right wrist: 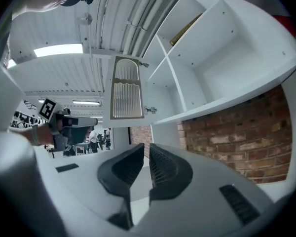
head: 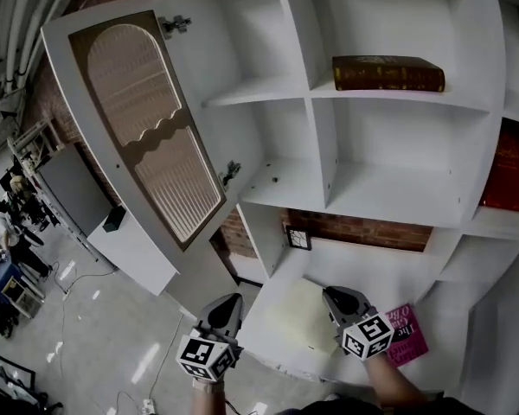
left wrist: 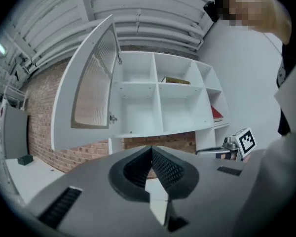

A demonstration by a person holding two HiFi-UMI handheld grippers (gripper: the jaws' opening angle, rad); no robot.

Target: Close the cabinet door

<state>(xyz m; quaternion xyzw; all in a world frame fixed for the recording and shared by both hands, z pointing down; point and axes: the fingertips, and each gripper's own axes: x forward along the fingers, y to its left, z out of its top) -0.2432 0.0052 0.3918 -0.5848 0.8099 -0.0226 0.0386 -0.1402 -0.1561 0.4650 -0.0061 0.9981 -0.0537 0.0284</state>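
- Cabinet door (head: pixel 147 128): there is one, swung wide open off the left side of the white cabinet (head: pixel 398 188). It hangs on two hinges (head: pixel 175 24) along the edge next to the shelves.
- Its long axis runs top to bottom, and the ribbed inset panel faces me in the head view.
- From my grippers the door lies up and to the left. Neither gripper touches it, and both sit well below its lower edge.
- Left gripper (left wrist: pixel 152 164): the nearer of the two to the door. Its jaws are pressed together with nothing between them.
- Right gripper (right wrist: pixel 147 163): also squeezed closed and empty, out under the shelves.
- My judgement is that the left gripper should make the push, reaching up to the door's free edge and swinging it right towards the shelves.
- Count: one door, two hinges, two grippers and three books: a brown book (head: pixel 387 73) on an upper shelf, a red book (head: pixel 506 169) at the right edge, and a pink book (head: pixel 408 335) just beside the right gripper.
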